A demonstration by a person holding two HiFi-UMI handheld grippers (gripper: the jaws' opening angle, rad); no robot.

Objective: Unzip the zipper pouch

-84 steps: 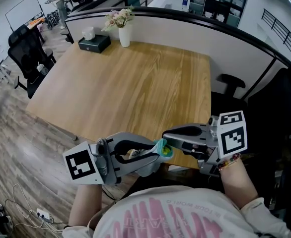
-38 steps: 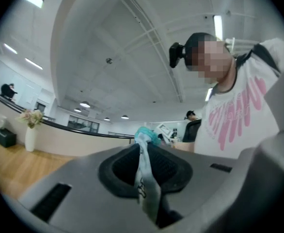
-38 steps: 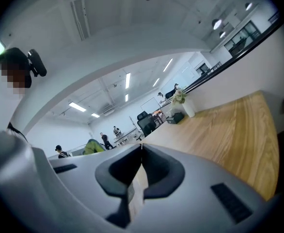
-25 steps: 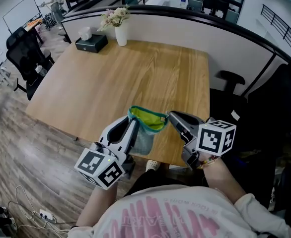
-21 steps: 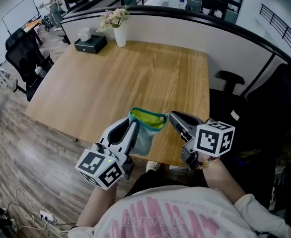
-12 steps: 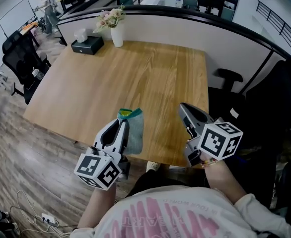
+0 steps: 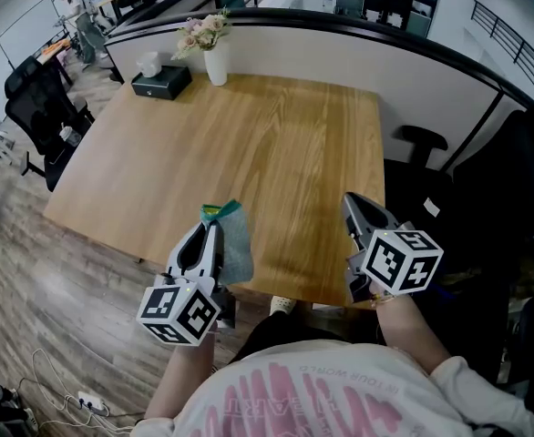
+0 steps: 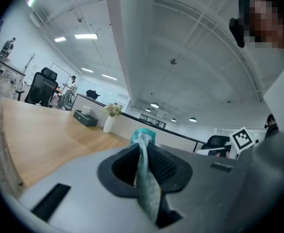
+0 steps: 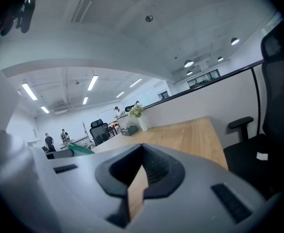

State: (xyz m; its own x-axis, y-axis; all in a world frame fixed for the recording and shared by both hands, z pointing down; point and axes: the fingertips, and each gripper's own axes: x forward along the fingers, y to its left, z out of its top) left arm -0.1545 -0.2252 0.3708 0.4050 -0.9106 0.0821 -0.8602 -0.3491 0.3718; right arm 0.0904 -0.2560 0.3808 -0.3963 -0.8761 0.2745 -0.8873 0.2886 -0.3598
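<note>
1. Head view: the pouch (image 7: 235,240) is held up over the near edge of the counter (image 7: 276,135), gripped by the left tool (image 7: 212,228) and not lying flat on the wood.
2. I'd judge it is held that way so one end stays fixed and the rest hangs clear. That leaves the zipper line free for the other hand to work.
3. The left tool is nearly closed, with its jaws clamped on a fold of the grey-teal mesh. In the left gripper view the cloth runs straight down between the pads, and a teal end pokes out past the tips.
4. The right tool (image 7: 356,209) sits well apart from the pouch, over the counter's near right corner. Its jaws are fully together with nothing in them, and only wood shows past them.
5. From that spacing, it looks as if the right hand has no part in the grip at this point.
6. The pouch is seen almost edge-on, with its green top edge (image 7: 221,211) uppermost. From here I can't tell whether the zipper is open.
</note>
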